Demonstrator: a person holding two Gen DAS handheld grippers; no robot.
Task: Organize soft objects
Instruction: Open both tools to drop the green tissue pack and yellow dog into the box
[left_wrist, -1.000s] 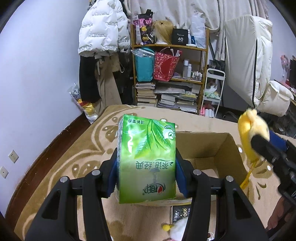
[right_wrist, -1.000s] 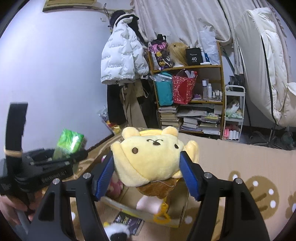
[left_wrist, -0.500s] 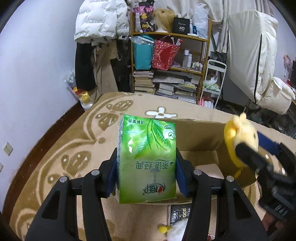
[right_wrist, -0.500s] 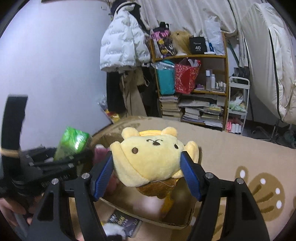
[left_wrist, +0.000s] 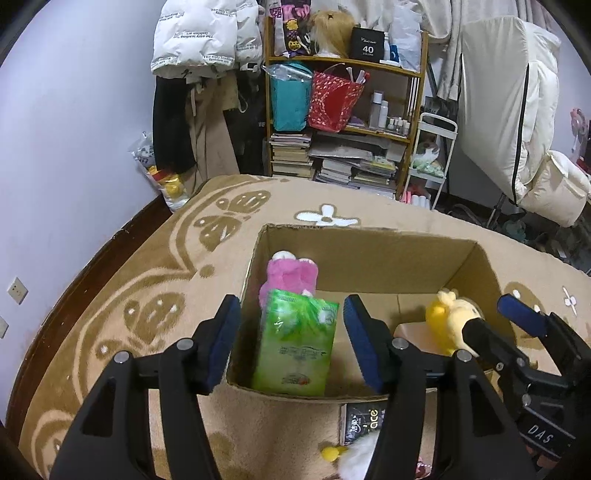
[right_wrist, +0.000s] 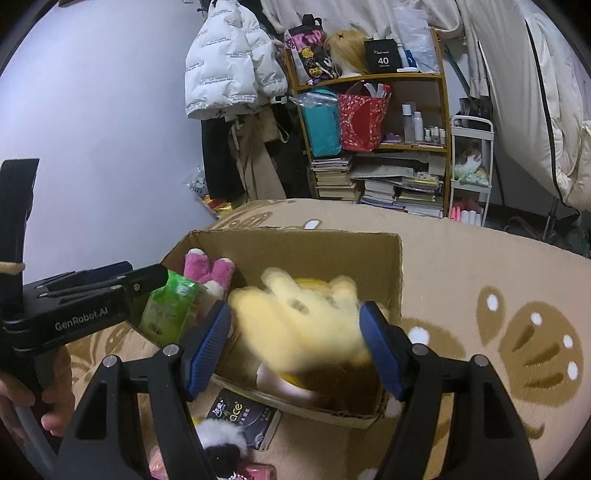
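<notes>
An open cardboard box (left_wrist: 369, 254) stands on the rug. My left gripper (left_wrist: 291, 347) is open above its near left part; the green tissue pack (left_wrist: 295, 347) is loose below it inside the box, beside a pink plush (left_wrist: 291, 275). My right gripper (right_wrist: 295, 347) is open over the box; the yellow bear plush (right_wrist: 299, 325) is blurred between its pads, dropping into the box (right_wrist: 295, 243). The plush also shows in the left wrist view (left_wrist: 448, 317).
A black "ace" packet (left_wrist: 360, 424) and a small white and yellow toy (left_wrist: 343, 454) lie on the rug in front of the box. A cluttered bookshelf (left_wrist: 343, 122) and hanging coats stand at the far wall. Pink items (right_wrist: 255, 472) lie near me.
Both grippers moved down over the box and opened. The green tissue pack left the left gripper and the yellow plush left the right one; both are going into the box.
</notes>
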